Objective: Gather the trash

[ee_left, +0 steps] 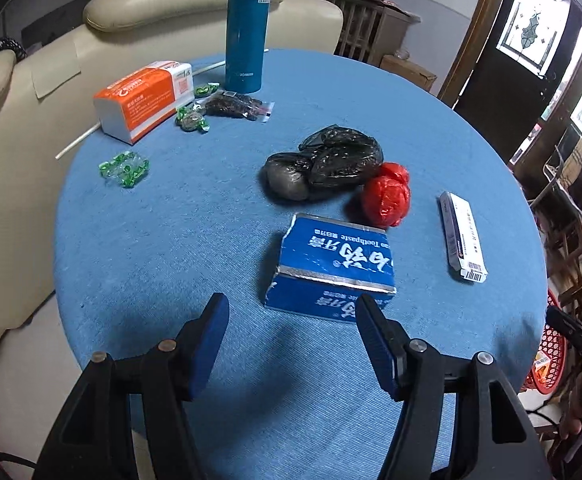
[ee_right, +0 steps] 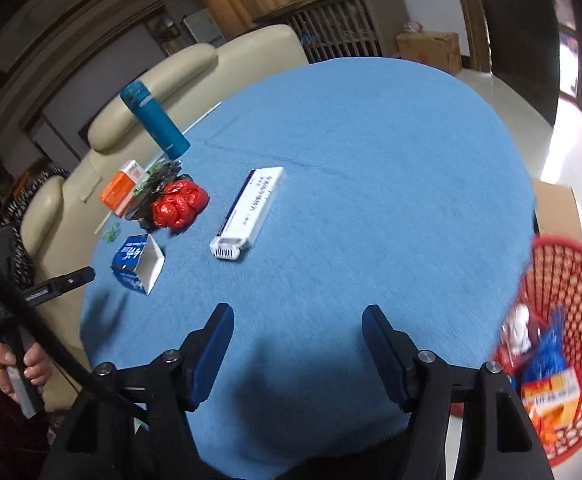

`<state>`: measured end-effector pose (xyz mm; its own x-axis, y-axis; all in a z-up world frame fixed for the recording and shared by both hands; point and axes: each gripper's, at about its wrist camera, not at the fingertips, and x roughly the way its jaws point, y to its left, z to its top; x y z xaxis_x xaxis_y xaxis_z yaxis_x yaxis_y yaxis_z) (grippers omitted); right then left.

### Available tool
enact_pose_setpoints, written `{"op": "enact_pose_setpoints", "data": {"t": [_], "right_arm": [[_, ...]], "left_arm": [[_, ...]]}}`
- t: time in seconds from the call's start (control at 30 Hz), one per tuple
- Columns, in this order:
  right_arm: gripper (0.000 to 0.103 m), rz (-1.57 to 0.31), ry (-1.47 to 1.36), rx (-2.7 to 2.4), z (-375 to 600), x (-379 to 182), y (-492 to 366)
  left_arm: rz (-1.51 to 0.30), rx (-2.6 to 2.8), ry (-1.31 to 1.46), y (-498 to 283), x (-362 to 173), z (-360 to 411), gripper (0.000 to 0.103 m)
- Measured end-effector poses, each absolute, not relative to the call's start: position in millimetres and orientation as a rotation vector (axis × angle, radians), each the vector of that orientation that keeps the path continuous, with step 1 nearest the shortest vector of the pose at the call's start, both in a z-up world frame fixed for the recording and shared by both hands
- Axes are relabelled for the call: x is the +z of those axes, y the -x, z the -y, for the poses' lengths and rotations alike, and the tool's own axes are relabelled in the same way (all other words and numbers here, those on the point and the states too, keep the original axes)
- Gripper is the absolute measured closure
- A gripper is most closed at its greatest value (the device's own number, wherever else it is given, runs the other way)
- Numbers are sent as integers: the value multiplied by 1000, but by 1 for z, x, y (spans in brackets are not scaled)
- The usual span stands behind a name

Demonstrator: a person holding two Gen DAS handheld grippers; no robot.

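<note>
Both tools empty, jaws apart; we push the left tool (ee_left: 293, 336) ahead to straddle the toothpaste box (ee_left: 333, 266) squarely.

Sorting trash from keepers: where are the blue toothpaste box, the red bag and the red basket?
blue toothpaste box (ee_left: 335, 264), left wrist view, top face.
red bag (ee_left: 387, 194), left wrist view, middle.
red basket (ee_right: 571, 280), right wrist view, mesh wall.

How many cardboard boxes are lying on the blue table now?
3. The orange box lies at the far left beside the bottle, the open blue toothpaste box lies nearest the left gripper, and the long white box lies at the right.
</note>
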<state>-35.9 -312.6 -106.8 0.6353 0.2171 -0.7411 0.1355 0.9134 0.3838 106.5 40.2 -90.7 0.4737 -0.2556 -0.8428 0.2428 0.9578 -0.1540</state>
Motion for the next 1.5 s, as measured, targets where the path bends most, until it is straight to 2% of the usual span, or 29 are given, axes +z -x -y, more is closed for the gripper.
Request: {"op": "enact_pose_setpoints", "data": {"t": [0.33, 0.63, 0.67, 0.77, 0.97, 1.13, 1.27, 1.5], "right_arm": [[34, -940, -345, 63, 262, -106, -43], [34, -991, -313, 9, 236, -121, -93], [36, -1001, -316, 1, 234, -125, -98], [53, -1026, -323, -13, 232, -134, -105], [67, -989, -319, -26, 235, -135, -104], [68, -993, -353, -15, 243, -138, -100], [67, -988, -345, -6, 241, -138, -99], [67, -997, -355, 11, 241, -138, -97]], "left_arm": [[-1013, -413, 21, -121, -93, -46, 34], [-1068, -423, 69, -123, -108, -54, 34], [-1078, -423, 87, -123, -110, -55, 34], [-1109, -440, 137, -123, -115, -54, 33], [-1168, -476, 196, -115, -127, -43, 33], [-1134, -400, 202, -121, -119, -47, 33], [-1101, -404, 163, -128, -111, -37, 25], [-1129, -410, 113, -142, -119, -10, 25]]}}
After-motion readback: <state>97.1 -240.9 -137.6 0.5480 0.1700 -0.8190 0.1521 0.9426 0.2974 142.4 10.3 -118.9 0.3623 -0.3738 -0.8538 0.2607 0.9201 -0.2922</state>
